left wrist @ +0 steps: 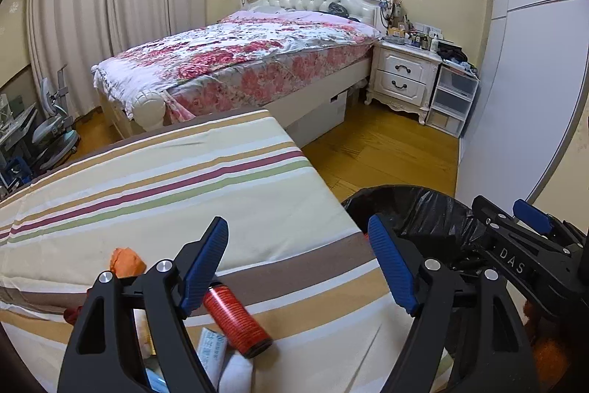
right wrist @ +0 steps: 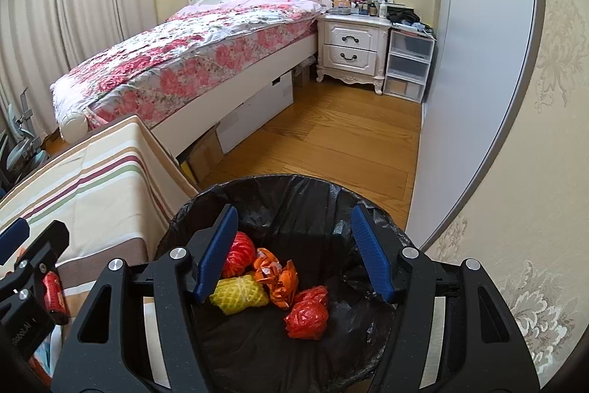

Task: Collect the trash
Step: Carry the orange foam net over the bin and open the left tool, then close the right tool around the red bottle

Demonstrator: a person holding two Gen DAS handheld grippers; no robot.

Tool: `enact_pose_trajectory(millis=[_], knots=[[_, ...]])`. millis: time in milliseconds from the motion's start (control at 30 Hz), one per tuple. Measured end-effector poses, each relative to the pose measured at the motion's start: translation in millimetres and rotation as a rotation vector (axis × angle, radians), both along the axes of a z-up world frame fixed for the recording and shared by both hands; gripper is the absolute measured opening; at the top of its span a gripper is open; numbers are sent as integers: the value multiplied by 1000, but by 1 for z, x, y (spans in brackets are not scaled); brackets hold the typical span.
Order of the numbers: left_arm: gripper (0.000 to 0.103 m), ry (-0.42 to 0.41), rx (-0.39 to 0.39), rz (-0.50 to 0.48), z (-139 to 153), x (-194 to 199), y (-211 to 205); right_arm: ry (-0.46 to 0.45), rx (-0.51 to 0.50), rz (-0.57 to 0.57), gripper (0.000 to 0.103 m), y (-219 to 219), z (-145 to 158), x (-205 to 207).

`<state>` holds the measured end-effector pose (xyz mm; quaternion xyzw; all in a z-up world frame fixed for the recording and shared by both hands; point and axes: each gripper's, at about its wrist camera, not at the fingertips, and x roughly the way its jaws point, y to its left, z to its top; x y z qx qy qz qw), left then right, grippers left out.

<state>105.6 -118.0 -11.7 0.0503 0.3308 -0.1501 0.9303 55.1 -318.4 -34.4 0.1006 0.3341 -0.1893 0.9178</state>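
Note:
My left gripper (left wrist: pixel 298 227) stands open above a striped cloth-covered table (left wrist: pixel 184 172), nothing between its fingers. A red cylinder (left wrist: pixel 235 319) lies on the cloth just by its left finger, an orange crumpled wrapper (left wrist: pixel 125 262) sits further left, and white packets (left wrist: pixel 213 352) lie at the bottom edge. My right gripper (right wrist: pixel 294 216) hangs open over a bin lined with a black bag (right wrist: pixel 294 194), holding nothing. Inside the bin lie a red net ball (right wrist: pixel 241 253), a yellow foam net (right wrist: pixel 239 293), an orange wrapper (right wrist: pixel 278 277) and a red plastic bag (right wrist: pixel 307 313).
The bin (left wrist: pixel 416 212) stands on the wooden floor (right wrist: pixel 331 142) right beside the table's corner. A bed with a floral cover (left wrist: pixel 239 58) lies beyond, with a white nightstand (left wrist: pixel 401 76) and plastic drawers (left wrist: pixel 452 98). A grey wardrobe door (right wrist: pixel 471 80) runs along the right.

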Motion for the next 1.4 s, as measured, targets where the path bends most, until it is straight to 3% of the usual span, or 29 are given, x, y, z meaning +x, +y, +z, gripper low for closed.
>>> enact_pose_trajectory(millis=[667,1000,1400], knots=[[76,31,13,302,-5,-24,129,29,11,331,63,110,1,4],[76,45,18,382,-11,-32,166,50,13,491,62,164,1,9],[76,71,24,392,-21,-31,182,144,15,564,44,191,-16,24]])
